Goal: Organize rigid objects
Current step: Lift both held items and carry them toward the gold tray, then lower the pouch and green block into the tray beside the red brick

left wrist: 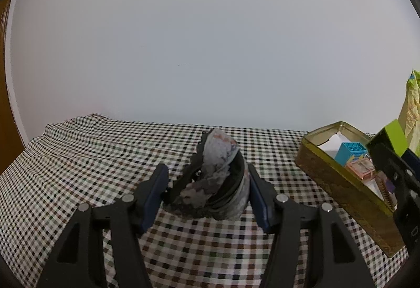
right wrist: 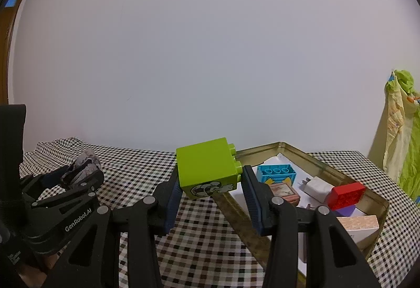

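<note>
My right gripper (right wrist: 208, 184) is shut on a lime green toy brick (right wrist: 207, 167), held above the checked cloth just left of the gold tin (right wrist: 341, 177). The tin holds a blue brick (right wrist: 275, 172), a red brick (right wrist: 346, 194), a pink box (right wrist: 286, 192), a white charger (right wrist: 317, 188) and other pieces. My left gripper (left wrist: 207, 183) is closed around a dark torn cup-like object with grey crumpled wrapping (left wrist: 212, 177) that stands on the cloth. The tin (left wrist: 338, 183) and the green brick (left wrist: 392, 135) also show at the right of the left wrist view.
A checked tablecloth (left wrist: 78, 156) covers the table, with a plain white wall behind. A yellow-green cloth (right wrist: 401, 125) hangs at the far right. A brown wooden door edge (left wrist: 5, 104) is at the far left. My left gripper's body (right wrist: 52, 198) shows at the left of the right wrist view.
</note>
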A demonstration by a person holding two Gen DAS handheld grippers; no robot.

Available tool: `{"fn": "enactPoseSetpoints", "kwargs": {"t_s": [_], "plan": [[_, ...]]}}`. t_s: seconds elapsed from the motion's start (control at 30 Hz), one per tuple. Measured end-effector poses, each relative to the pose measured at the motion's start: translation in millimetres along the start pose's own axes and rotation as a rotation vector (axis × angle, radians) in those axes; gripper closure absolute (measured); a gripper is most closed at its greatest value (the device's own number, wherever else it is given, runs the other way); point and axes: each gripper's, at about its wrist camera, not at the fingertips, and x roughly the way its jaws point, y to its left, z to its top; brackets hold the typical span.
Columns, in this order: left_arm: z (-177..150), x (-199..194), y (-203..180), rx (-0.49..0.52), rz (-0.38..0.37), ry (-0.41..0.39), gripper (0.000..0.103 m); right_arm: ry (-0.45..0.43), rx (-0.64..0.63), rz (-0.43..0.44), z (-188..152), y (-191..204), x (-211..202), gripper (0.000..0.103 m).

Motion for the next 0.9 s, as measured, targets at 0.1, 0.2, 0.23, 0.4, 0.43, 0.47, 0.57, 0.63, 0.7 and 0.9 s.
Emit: {"fn": "enactPoseSetpoints", "kwargs": {"t_s": [0.1,0.2,0.23,0.4,0.43,0.47,0.57,0.63,0.7,0.9], "plan": [[0,0,-6,0.006,-0.01,0.001,0.045,0.001,0.001,-0.004,0,-5,1,0.055],[0,-1,-13,0.011,-0.024,0.0,0.045,-0.004,0.004,-0.006,1,-10,-1,0.056],[0,-1,-16,0.013,-0.029,0.001,0.045,-0.007,0.004,-0.006,2,-10,-2,0.056],[0,-2,-26,0.018,-0.049,0.005,0.045,-0.02,0.006,-0.017,6,-17,-11,0.055],[1,-1,-29,0.019,-0.053,0.006,0.045,-0.021,0.009,-0.018,6,-20,-12,0.055],[1,-2,-31,0.019,-0.056,0.005,0.045,-0.022,0.011,-0.019,6,-21,-12,0.055],[1,-3,-36,0.018,-0.065,0.005,0.045,-0.03,0.013,-0.026,7,-27,-13,0.055],[1,-4,-41,0.021,-0.069,0.003,0.045,-0.035,0.013,-0.032,8,-29,-17,0.055],[1,-4,-45,0.025,-0.074,0.002,0.045,-0.037,0.017,-0.035,9,-26,-25,0.055],[4,-7,-55,0.026,-0.084,-0.011,0.045,-0.047,0.031,-0.048,12,-30,-44,0.055]]}}
